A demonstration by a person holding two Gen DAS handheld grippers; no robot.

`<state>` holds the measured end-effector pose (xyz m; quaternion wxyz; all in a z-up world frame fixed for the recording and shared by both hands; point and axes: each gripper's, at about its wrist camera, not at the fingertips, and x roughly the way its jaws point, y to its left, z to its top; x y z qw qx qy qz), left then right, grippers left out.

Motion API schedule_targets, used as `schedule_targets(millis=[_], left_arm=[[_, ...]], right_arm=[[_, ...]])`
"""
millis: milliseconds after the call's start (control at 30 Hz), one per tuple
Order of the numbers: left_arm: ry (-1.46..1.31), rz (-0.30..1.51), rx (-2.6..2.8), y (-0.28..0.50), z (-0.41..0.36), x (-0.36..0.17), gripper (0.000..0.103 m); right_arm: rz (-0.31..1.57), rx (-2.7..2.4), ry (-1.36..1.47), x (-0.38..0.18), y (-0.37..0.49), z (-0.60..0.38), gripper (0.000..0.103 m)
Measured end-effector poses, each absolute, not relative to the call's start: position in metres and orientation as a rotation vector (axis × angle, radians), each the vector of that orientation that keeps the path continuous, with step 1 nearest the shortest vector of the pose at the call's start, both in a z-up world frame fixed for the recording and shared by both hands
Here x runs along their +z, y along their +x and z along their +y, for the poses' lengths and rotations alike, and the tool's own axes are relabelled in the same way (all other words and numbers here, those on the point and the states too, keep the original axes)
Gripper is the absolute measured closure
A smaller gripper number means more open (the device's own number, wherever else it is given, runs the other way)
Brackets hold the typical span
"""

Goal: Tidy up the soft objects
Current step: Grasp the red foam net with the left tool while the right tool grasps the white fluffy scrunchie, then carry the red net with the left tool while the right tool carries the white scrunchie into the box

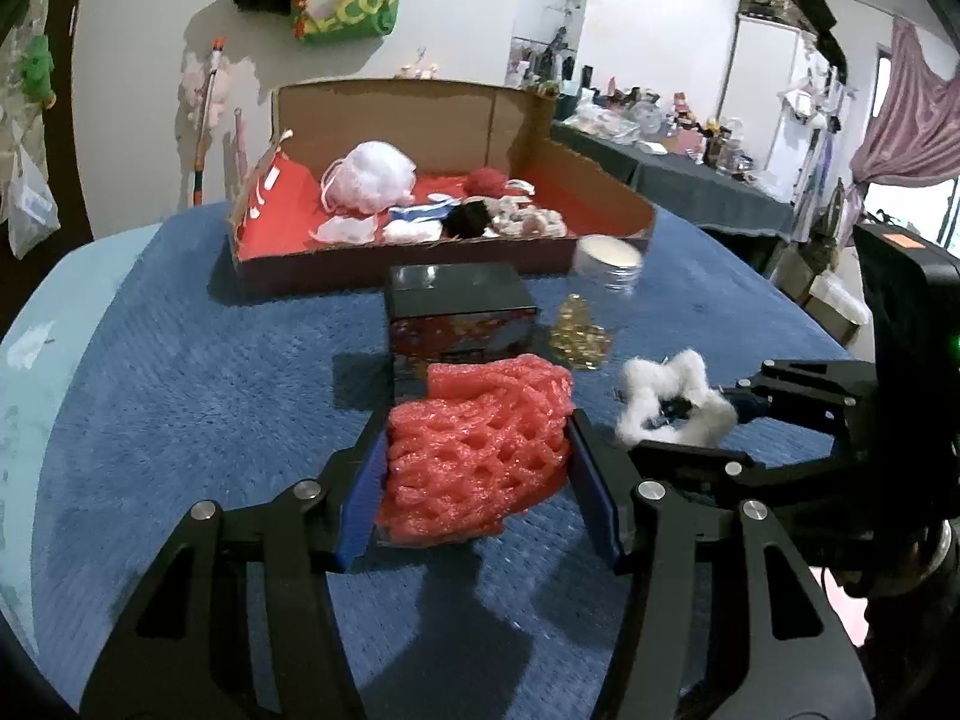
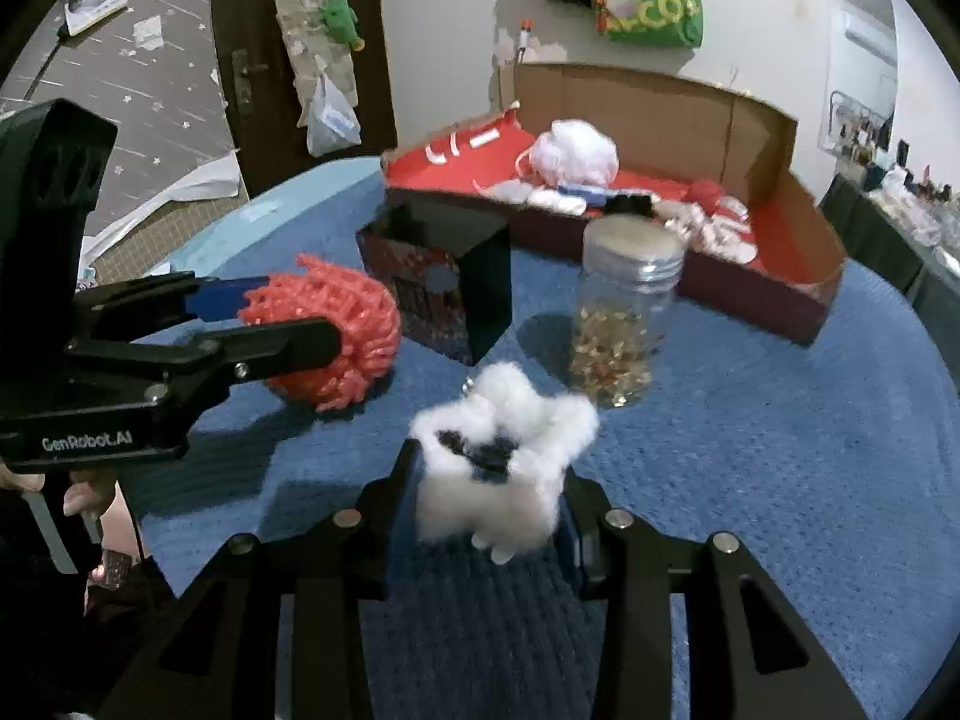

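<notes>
Two soft items remain outside your cardboard box (image 1: 591,180): the left hand-held gripper (image 1: 477,474) clasps the red foam net (image 1: 474,450), the right hand-held gripper (image 2: 480,516) pinches the white fluffy star (image 2: 504,456).

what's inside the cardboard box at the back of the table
The cardboard box holds a white mesh pouf, red yarn ball, and small white, blue and black soft pieces. The red lining beneath them is partly hidden.

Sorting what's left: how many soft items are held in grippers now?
2: a red foam net sleeve in the left gripper; a white fluffy star-shaped plush in the right gripper.
</notes>
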<state>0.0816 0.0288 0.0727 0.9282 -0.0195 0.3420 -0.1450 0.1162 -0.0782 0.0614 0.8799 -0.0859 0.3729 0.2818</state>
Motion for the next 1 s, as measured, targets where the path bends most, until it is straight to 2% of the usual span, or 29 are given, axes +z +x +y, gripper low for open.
schedule_targets(millis=[500,1000], left_arm=[[-0.019,0.744,-0.238,0.073,0.045,0.068,0.049],[-0.014,0.862,-0.189,0.158,0.105,0.068,0.049]], right_arm=[[0.808,0.511,-0.149,0.061,0.112,-0.113,0.061],[0.89,0.372,-0.165,0.063,0.197,-0.16,0.061]])
